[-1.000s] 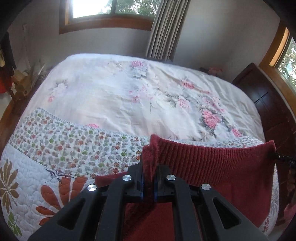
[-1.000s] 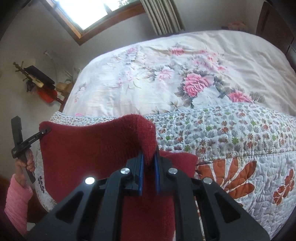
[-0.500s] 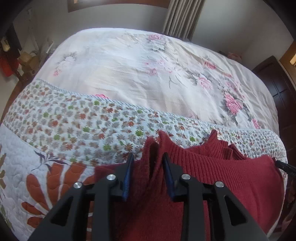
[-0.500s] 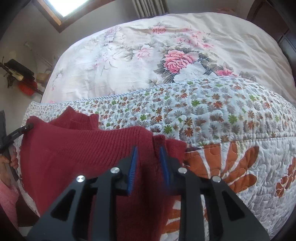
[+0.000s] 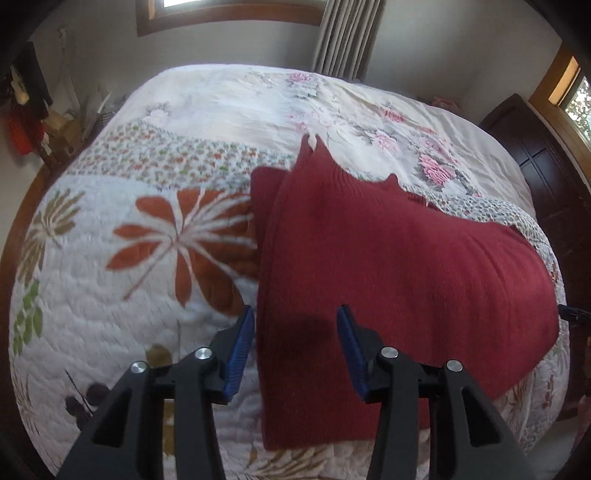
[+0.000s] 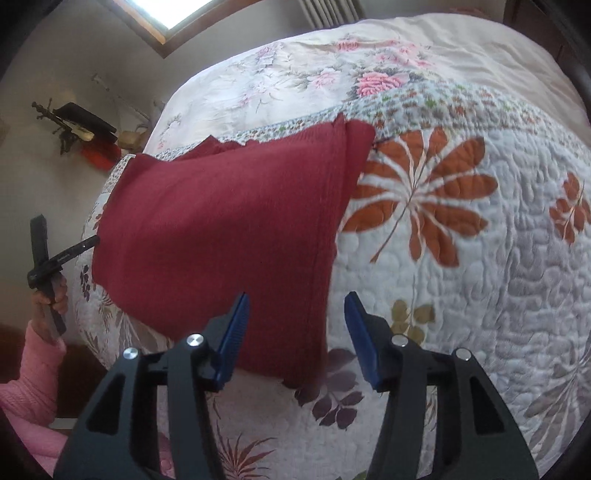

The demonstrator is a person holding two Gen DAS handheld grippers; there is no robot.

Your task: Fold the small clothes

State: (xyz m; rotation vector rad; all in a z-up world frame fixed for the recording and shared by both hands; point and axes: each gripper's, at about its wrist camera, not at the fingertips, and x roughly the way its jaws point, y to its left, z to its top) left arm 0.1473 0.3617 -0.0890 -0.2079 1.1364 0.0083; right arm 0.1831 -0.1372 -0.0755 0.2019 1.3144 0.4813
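Note:
A dark red knitted sweater [image 5: 399, 280] lies folded flat on the quilted bedspread [image 5: 129, 325], near the bed's front corner. My left gripper [image 5: 295, 334] hovers open just above the sweater's left folded edge, holding nothing. In the right wrist view the same sweater [image 6: 221, 229] spreads to the left, its right folded edge running up the middle. My right gripper [image 6: 297, 319] is open over that edge, nothing between its blue pads [image 6: 234, 326]. The other gripper [image 6: 46, 258] shows at far left, held by a hand in a pink sleeve [image 6: 29, 373].
The bed is covered by a white quilt with orange leaf prints [image 6: 424, 192] and, farther back, a pale rose-patterned cover [image 5: 332, 107]. A dark wooden headboard [image 5: 546, 173] stands at right. Clutter sits on the floor by the far wall [image 5: 26, 122]. Windows and a curtain [image 5: 343, 33] are behind.
Both grippers were shut on the sweater's lifted edge, laid it forward onto the quilt, then opened and pulled back. The sweater now lies folded and flat.

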